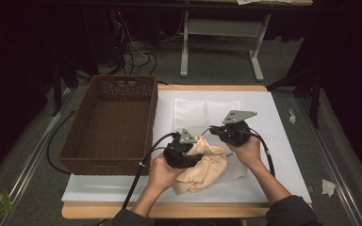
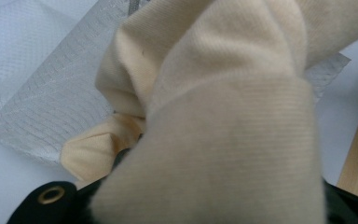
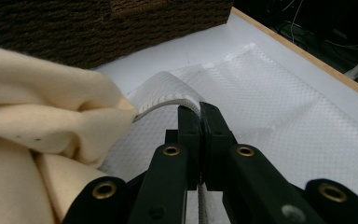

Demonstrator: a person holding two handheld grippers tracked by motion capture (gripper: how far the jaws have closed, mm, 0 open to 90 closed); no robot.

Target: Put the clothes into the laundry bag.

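Right gripper (image 3: 200,109): jaws pressed together on a raised fold of the white mesh bag (image 1: 202,110), table centre. Left gripper (image 1: 183,151): buried in cream cloth (image 1: 205,167), grip state not discernible. Cloth bunched at the bag's 7 o'clock, overlapping it. Brown wicker basket (image 1: 108,125) at 9 o'clock; white mat (image 1: 283,155) beneath.

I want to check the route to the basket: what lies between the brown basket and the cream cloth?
In the right gripper view, bare white table cover lies between the brown basket and the cream cloth, plus the white mesh bag's lifted edge.
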